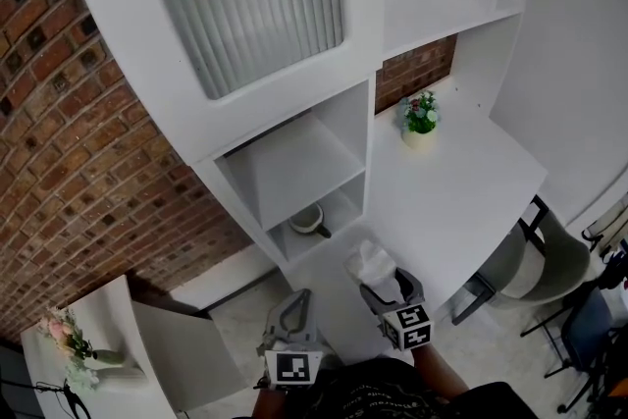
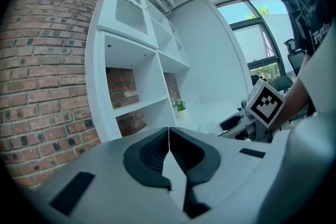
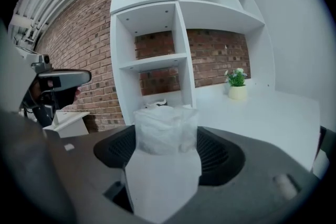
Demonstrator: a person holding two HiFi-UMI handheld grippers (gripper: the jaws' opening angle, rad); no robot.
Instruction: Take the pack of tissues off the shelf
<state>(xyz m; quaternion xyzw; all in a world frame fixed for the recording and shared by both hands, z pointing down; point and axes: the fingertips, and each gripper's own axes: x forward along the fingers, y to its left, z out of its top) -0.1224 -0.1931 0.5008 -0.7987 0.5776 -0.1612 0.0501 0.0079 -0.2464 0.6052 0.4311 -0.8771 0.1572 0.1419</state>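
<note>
The pack of tissues (image 3: 165, 162), white in clear wrap, sits between the jaws of my right gripper (image 3: 167, 152), which is shut on it. In the head view the pack of tissues (image 1: 373, 262) shows just ahead of the right gripper (image 1: 386, 289), over the white desk (image 1: 461, 191) in front of the shelf unit (image 1: 294, 162). My left gripper (image 1: 291, 321) hangs lower left of it. Its jaws meet along one line in the left gripper view, so the left gripper (image 2: 168, 150) is shut and holds nothing.
A small dark-handled cup (image 1: 309, 221) stands in the lowest shelf compartment. A potted plant (image 1: 420, 118) sits at the back of the desk. A grey chair (image 1: 535, 260) stands at the desk's right edge. A low white table (image 1: 93, 348) with flowers is at lower left.
</note>
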